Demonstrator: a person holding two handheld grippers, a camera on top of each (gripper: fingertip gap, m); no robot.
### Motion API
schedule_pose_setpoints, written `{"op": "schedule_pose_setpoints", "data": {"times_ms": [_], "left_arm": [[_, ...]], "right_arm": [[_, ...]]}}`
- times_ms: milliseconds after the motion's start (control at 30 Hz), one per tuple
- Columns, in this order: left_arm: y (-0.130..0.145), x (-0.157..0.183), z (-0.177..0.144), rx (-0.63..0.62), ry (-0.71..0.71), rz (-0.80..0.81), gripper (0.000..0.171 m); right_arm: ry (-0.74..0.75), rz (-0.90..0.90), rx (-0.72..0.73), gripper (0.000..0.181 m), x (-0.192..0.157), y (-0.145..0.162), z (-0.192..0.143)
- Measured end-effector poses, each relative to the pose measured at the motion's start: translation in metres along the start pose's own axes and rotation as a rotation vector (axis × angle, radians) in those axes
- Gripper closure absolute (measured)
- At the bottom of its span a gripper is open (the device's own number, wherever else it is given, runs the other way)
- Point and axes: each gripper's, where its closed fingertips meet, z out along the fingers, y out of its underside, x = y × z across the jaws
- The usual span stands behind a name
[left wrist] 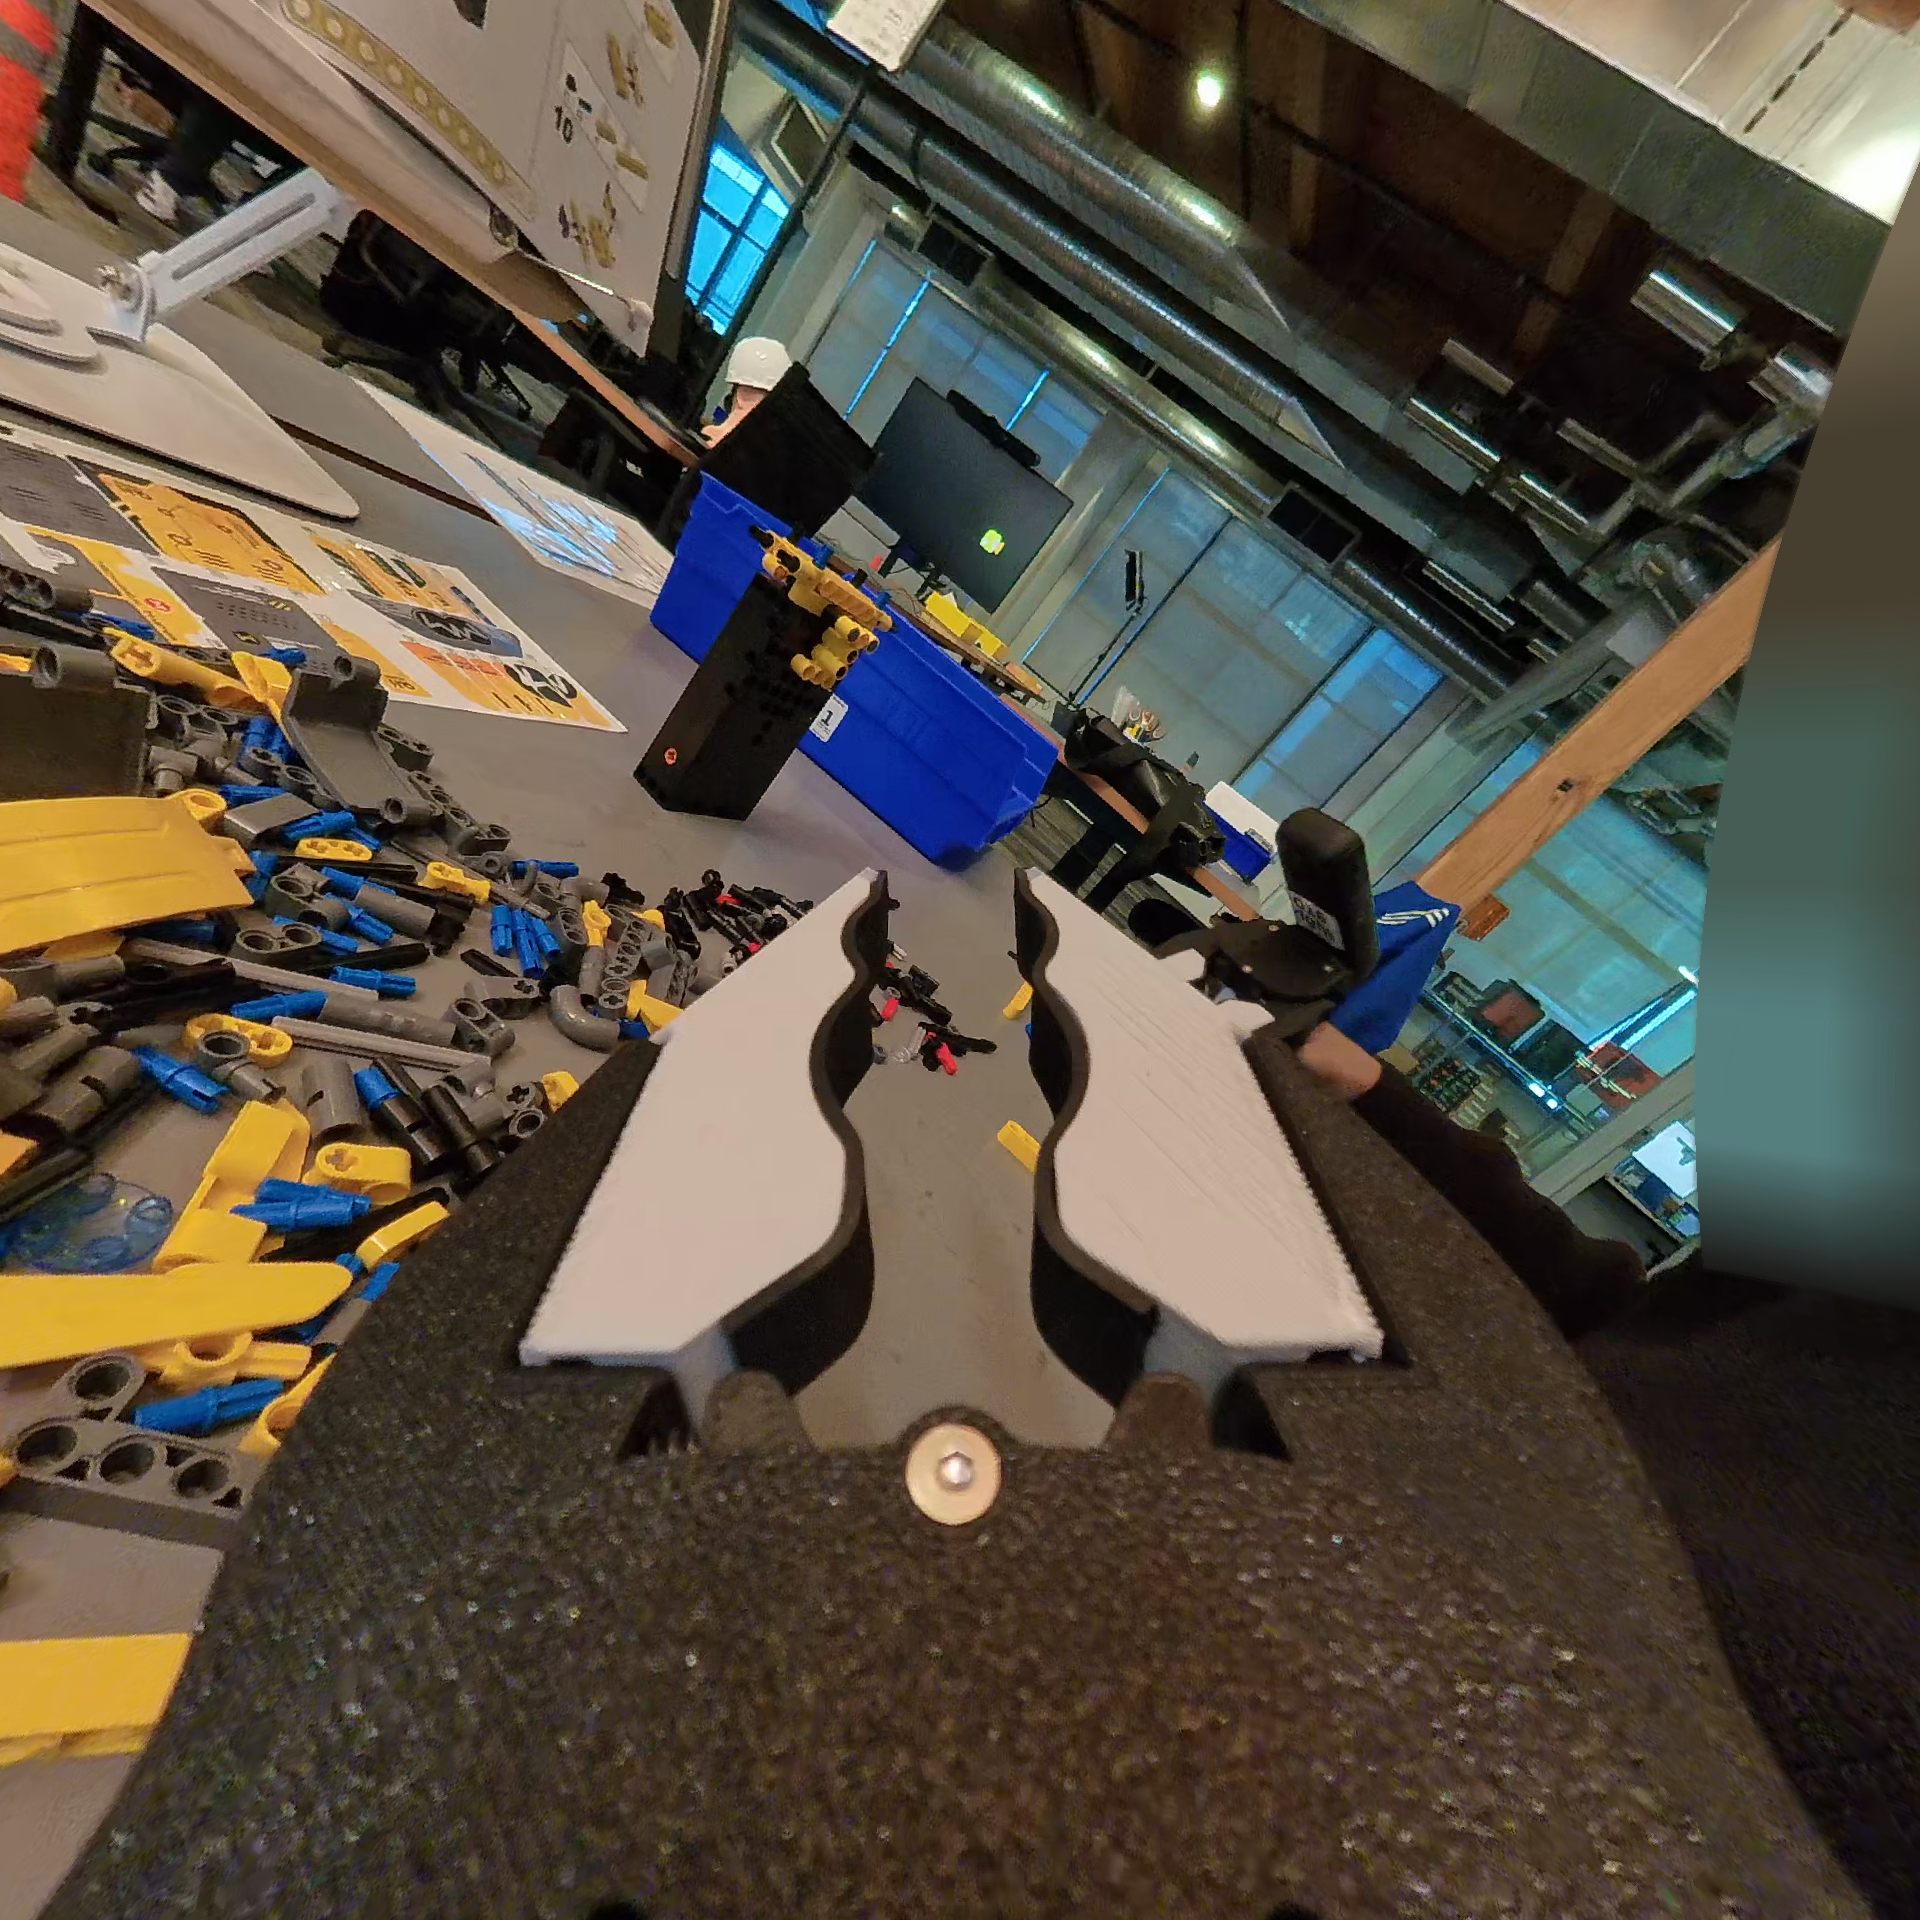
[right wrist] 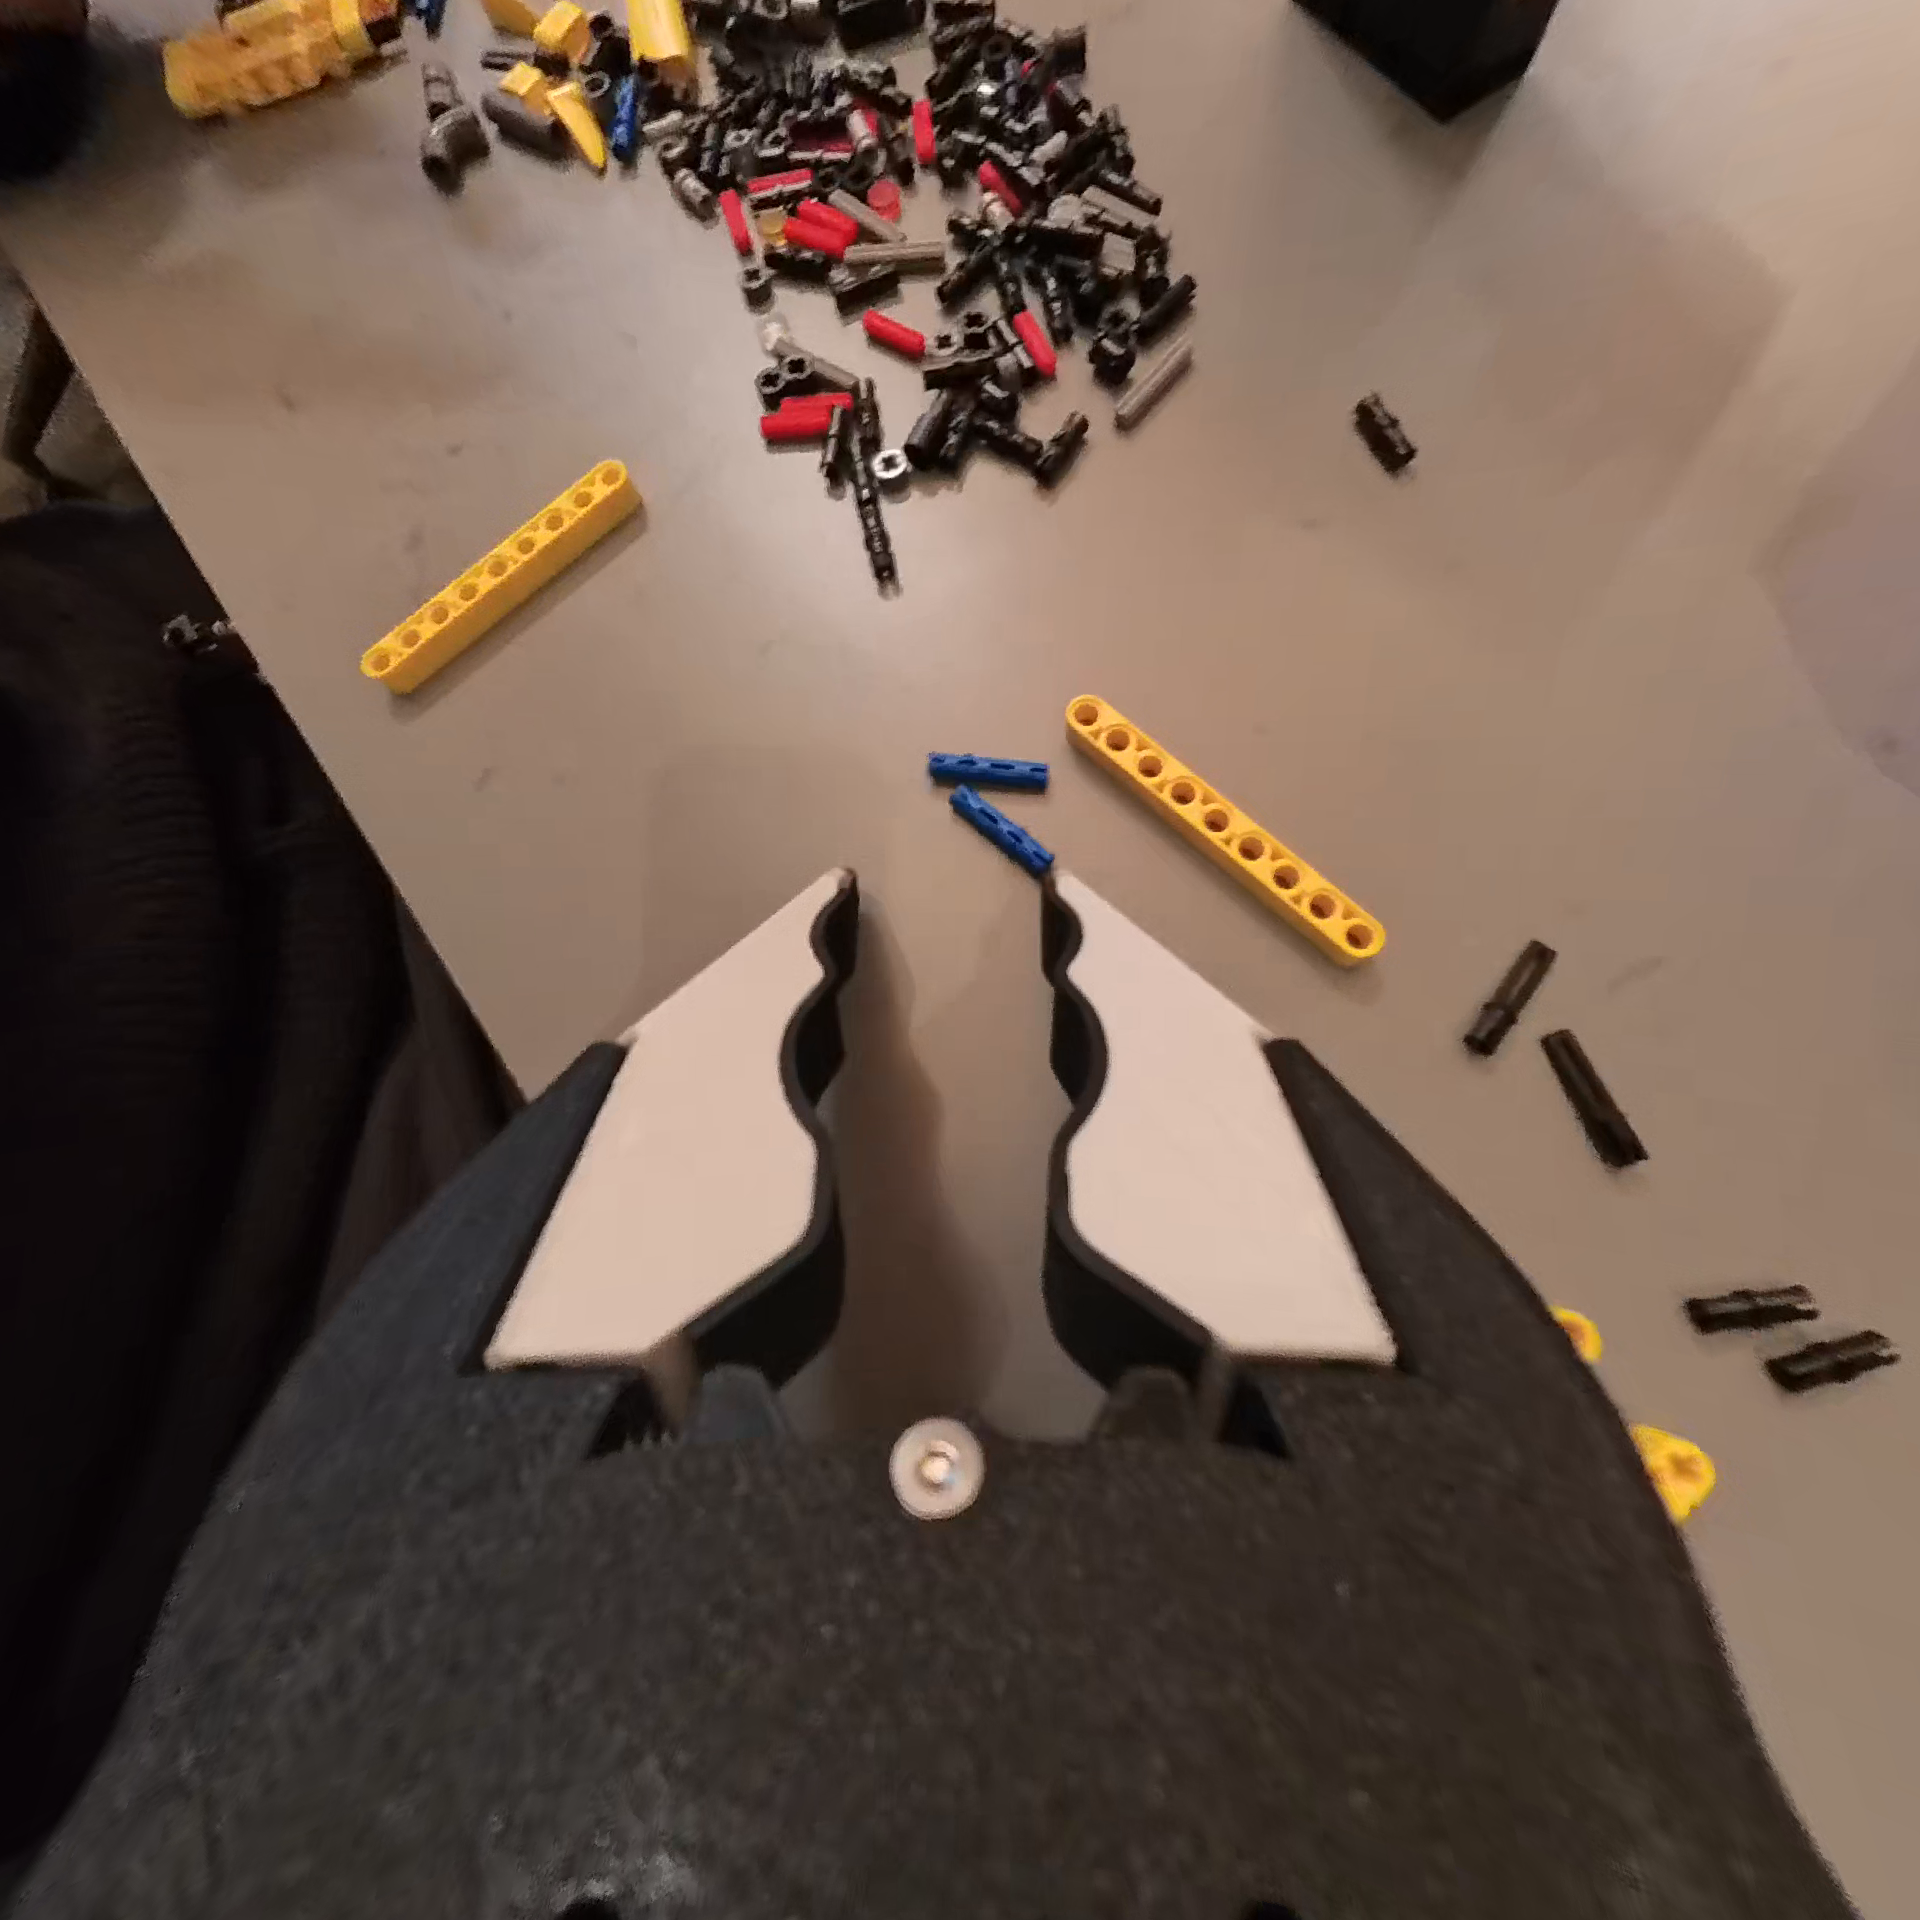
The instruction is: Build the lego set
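Note:
My left gripper is open and empty, low over the grey table, pointing past a small heap of black and red pins. A large pile of yellow, blue and grey building parts lies to its left. My right gripper is open and empty above the table. Two blue pins lie just ahead of its right fingertip. A yellow holed beam lies to their right, another yellow beam to the left. The other gripper shows at right in the left wrist view.
A black box with a yellow assembly on top stands before a blue bin. Sticker sheets lie at left. In the right wrist view a heap of black and red pins lies ahead, loose black pins at right, dark clothing at left. About 30 cm separates my left fingertips from my right.

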Motion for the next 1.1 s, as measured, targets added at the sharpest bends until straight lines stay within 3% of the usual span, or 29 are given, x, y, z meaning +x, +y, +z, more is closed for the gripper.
{"op": "schedule_pose_setpoints", "data": {"times_ms": [133, 267, 433, 533, 800, 933, 1100], "left_arm": [[0.000, -0.001, 0.000, 0.001, -0.001, -0.003, 0.148], [0.000, 0.000, 0.000, 0.001, -0.001, -0.003, 0.148], [-0.001, -0.001, -0.001, 0.004, -0.001, -0.004, 0.148], [-0.001, -0.001, -0.001, 0.007, -0.001, -0.004, 0.148], [-0.001, -0.001, -0.001, 0.005, -0.001, -0.009, 0.148], [0.000, -0.001, 0.000, -0.002, 0.002, -0.012, 0.148], [-0.001, -0.001, 0.000, 0.002, 0.006, -0.013, 0.148]], "right_arm": [[-0.006, -0.025, -0.010, 0.158, -0.006, 0.001, -0.001], [0.057, -0.048, 0.037, 0.158, 0.002, -0.008, 0.001], [0.053, -0.082, -0.002, 0.159, 0.002, -0.006, 0.008], [0.072, -0.086, -0.016, 0.172, 0.005, -0.006, 0.009], [0.004, -0.058, 0.047, 0.176, -0.010, -0.012, 0.011], [-0.036, -0.100, 0.128, 0.175, -0.025, -0.041, 0.013], [-0.140, -0.210, 0.289, 0.175, -0.053, -0.105, 0.022]]}}
